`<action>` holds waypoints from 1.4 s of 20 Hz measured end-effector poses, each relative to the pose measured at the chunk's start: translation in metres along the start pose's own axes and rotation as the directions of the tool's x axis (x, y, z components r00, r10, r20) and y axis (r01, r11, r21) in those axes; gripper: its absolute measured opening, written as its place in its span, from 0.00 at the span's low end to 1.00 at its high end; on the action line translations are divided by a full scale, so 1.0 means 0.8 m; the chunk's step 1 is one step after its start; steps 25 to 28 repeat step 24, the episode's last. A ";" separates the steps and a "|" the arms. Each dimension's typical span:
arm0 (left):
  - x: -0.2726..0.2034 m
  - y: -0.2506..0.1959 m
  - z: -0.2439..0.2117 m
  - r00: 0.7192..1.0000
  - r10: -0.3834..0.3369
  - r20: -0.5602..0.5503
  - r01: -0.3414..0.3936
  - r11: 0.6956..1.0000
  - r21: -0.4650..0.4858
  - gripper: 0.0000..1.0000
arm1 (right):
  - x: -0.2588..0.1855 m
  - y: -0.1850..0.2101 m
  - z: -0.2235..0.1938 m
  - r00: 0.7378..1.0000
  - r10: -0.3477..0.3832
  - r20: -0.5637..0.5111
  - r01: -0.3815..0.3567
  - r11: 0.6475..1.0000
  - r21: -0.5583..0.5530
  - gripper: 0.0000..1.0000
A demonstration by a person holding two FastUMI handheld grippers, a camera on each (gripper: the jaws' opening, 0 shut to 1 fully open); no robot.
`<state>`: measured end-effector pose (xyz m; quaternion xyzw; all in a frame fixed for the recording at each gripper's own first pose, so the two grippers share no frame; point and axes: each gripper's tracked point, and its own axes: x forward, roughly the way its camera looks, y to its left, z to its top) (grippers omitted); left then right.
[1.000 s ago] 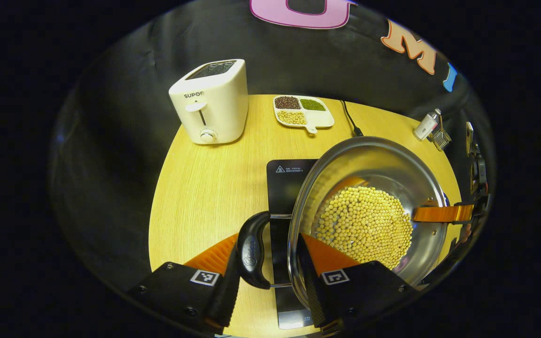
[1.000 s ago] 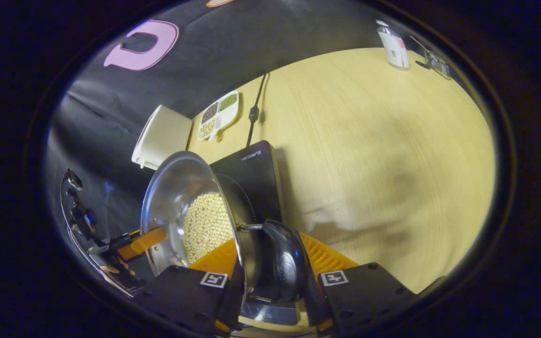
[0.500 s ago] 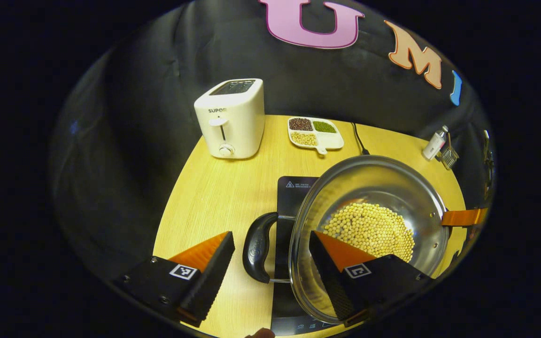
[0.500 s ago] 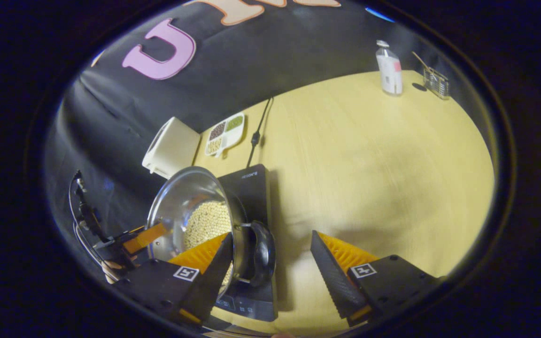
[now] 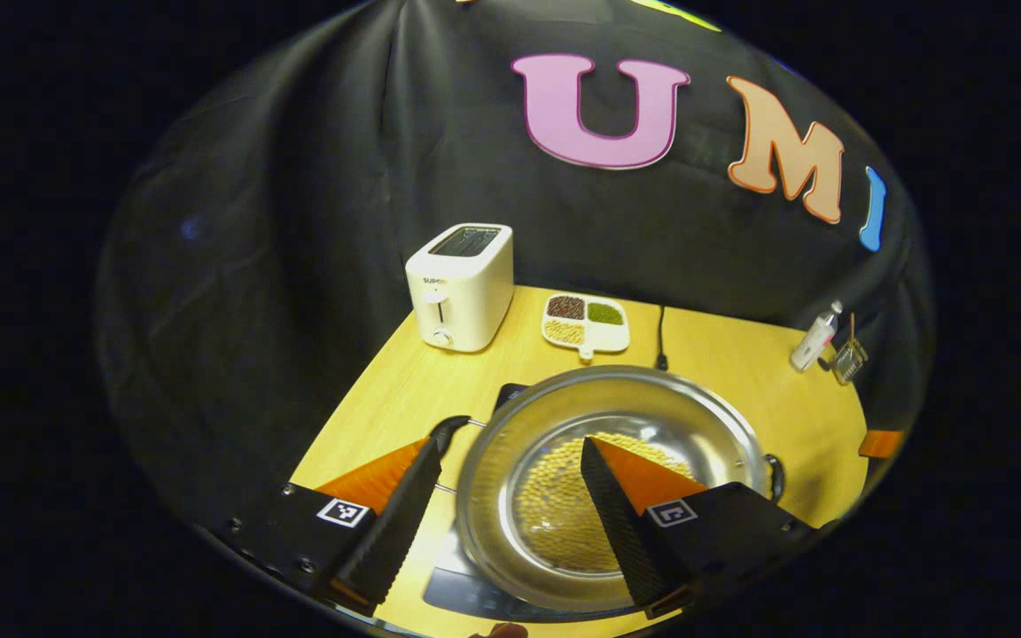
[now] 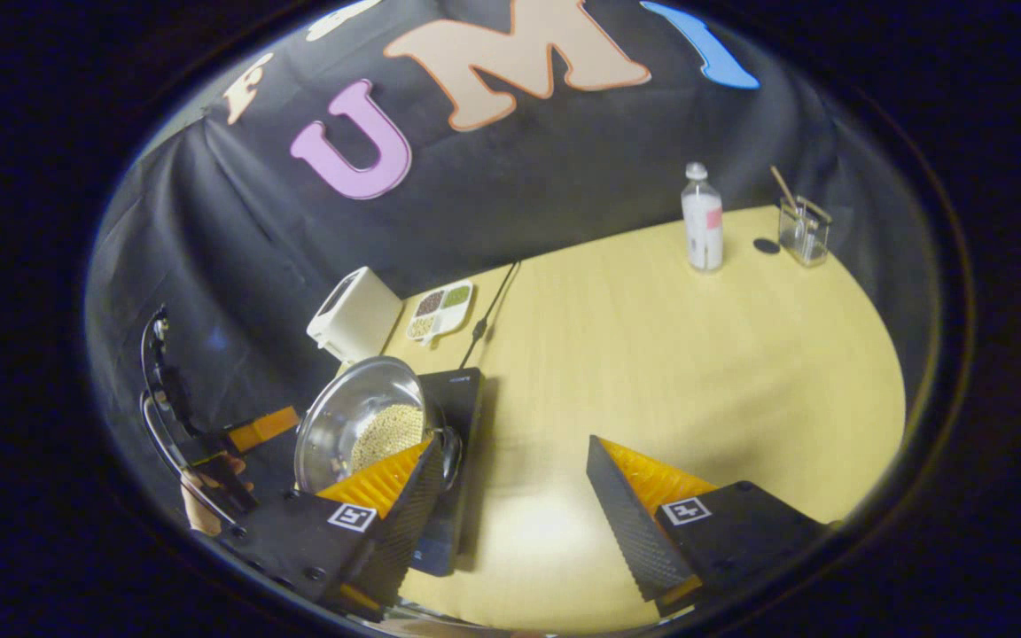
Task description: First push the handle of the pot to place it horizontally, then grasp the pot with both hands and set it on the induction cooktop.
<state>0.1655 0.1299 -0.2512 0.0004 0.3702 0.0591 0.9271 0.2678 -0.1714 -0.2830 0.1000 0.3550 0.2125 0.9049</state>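
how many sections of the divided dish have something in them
3 filled sections in the divided dish, behind the pot: dark beans back left, green ones back right, pale ones front left. The front-right section looks empty.

A white toaster (image 5: 462,285) stands at the wooden table's (image 6: 697,354) back edge, a divided dish of beans (image 5: 587,321) beside it. Far right, a plastic bottle (image 6: 703,229) neighbours a clear glass holder (image 6: 801,233).

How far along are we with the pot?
Done: the steel pot of yellow beans sits on the black induction cooktop, handles out sideways. In hand: nothing; the left gripper and right gripper are open, clear of it. Left: seemingly nothing.
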 end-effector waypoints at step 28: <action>-0.317 -0.322 0.103 0.812 -0.092 0.577 -0.006 0.986 0.166 0.96 | -0.365 -0.160 0.180 0.786 -0.095 0.611 0.269 0.943 -0.199 1.00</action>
